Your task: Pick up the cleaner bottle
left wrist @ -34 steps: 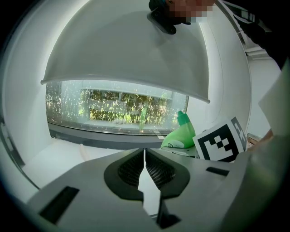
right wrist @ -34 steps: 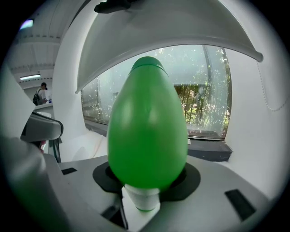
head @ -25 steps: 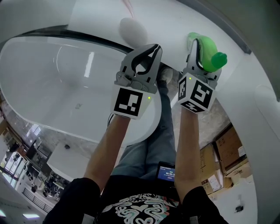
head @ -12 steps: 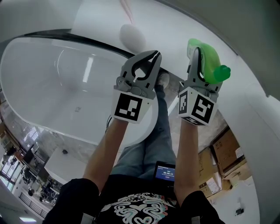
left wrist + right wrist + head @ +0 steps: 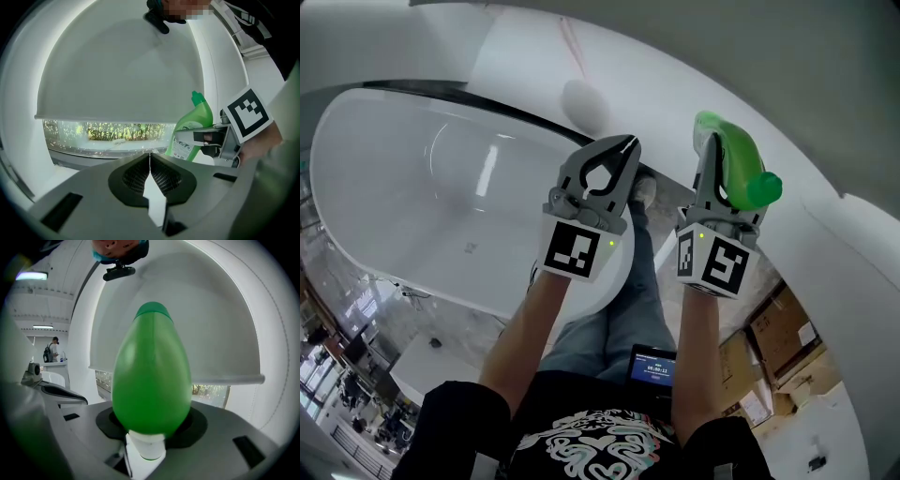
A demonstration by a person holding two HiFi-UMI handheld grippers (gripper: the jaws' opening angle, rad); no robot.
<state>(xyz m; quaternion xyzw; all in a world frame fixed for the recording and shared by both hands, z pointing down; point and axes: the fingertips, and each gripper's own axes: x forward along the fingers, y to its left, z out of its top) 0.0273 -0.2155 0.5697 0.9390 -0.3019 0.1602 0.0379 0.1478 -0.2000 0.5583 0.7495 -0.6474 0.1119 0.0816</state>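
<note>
Head view: right tongs (image 5: pixel 715 155) grip the green cleaner bottle (image 5: pixel 744 174), cap outward, beside the white bathtub (image 5: pixel 412 197).

Left gripper view: left tongs (image 5: pixel 150 161) pressed together, empty; bottle at their right.

Right gripper view: bottle wedged between wide-spread jaws.

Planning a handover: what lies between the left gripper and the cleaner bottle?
Head view: open gap beside the left gripper, then a finger of the right gripper against the cleaner bottle.
</note>
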